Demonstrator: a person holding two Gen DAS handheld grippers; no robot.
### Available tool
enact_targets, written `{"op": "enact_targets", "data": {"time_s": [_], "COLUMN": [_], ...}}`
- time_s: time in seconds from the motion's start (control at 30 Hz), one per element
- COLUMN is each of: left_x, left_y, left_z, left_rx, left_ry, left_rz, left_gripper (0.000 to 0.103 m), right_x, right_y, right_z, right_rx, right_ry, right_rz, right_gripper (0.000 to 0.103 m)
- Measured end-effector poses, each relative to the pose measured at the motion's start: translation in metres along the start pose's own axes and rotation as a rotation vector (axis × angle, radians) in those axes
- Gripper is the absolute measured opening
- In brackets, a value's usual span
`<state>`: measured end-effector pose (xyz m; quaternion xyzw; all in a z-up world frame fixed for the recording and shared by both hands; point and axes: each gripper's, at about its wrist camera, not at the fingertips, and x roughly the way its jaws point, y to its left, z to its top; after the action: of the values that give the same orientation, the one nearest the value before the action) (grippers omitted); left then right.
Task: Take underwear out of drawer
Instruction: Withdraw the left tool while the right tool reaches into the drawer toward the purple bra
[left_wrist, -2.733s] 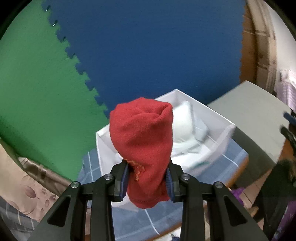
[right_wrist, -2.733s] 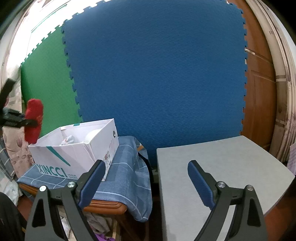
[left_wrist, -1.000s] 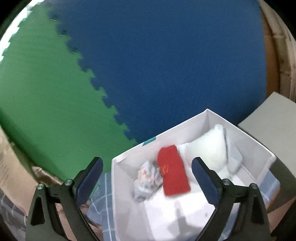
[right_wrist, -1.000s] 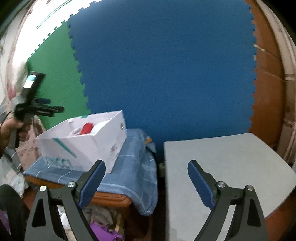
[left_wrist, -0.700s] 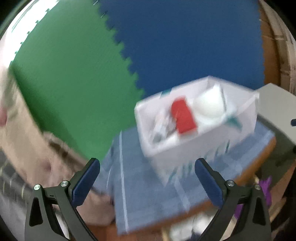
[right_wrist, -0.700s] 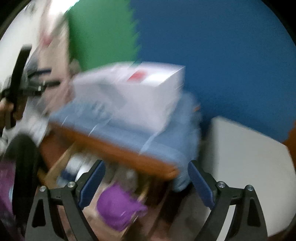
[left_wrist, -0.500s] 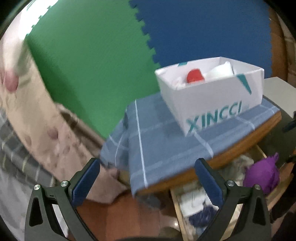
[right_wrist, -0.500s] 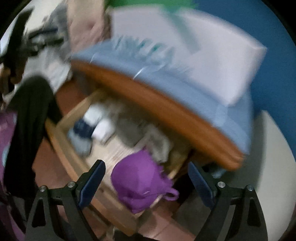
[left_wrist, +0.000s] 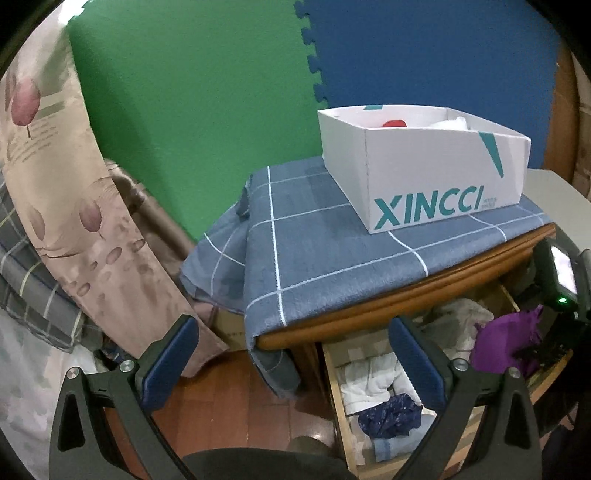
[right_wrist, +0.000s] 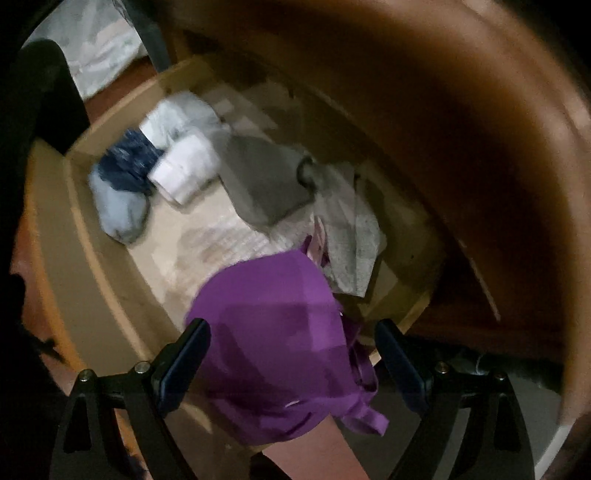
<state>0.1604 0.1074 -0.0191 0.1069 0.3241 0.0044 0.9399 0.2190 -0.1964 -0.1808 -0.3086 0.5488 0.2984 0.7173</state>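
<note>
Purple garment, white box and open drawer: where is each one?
purple garment (right_wrist: 273, 332): right wrist view, middle of the cloth.
white box (left_wrist: 436, 181): left wrist view, lettered front wall.
drawer (right_wrist: 96, 266): right wrist view, its wooden front wall.

Glossy wooden drawer (right_wrist: 110, 288), smooth purple cloth underwear (right_wrist: 273, 332), matt cardboard box (left_wrist: 424, 177).

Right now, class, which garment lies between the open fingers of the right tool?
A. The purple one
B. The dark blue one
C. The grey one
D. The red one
A: the purple garment fills the gap at the right tool, whose jaws stand wide apart above the drawer; the dark blue and grey ones lie farther off.
</note>
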Motion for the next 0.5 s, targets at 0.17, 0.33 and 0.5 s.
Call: {"op": "enact_targets", "data": {"time_s": [0.17,0.33,0.5], "left_x": [0.002,0.005,0.007], "left_y": [-0.004,-0.004,-0.005], "left_z": [-0.001,0.0,-0.001], "left_rx": [0.021,0.017,0.02], "left_ry": [0.011,0.022,0.027], "left_rz": [0.007,0.017,0.026], "left_gripper": [0.102,0.102,0.102], "right_x": [0.026,0.024,0.019], "right_y": [0.008,0.012,0.02], "right_z": [0.0,-0.001,-0.002], "right_rx": [-0.032,-0.037,-0.04], "right_ry": [0.089,0.04,0.032], "right_rz": [0.078,0.122,0.083], "right_gripper": [0.093,0.077,0.061]}}
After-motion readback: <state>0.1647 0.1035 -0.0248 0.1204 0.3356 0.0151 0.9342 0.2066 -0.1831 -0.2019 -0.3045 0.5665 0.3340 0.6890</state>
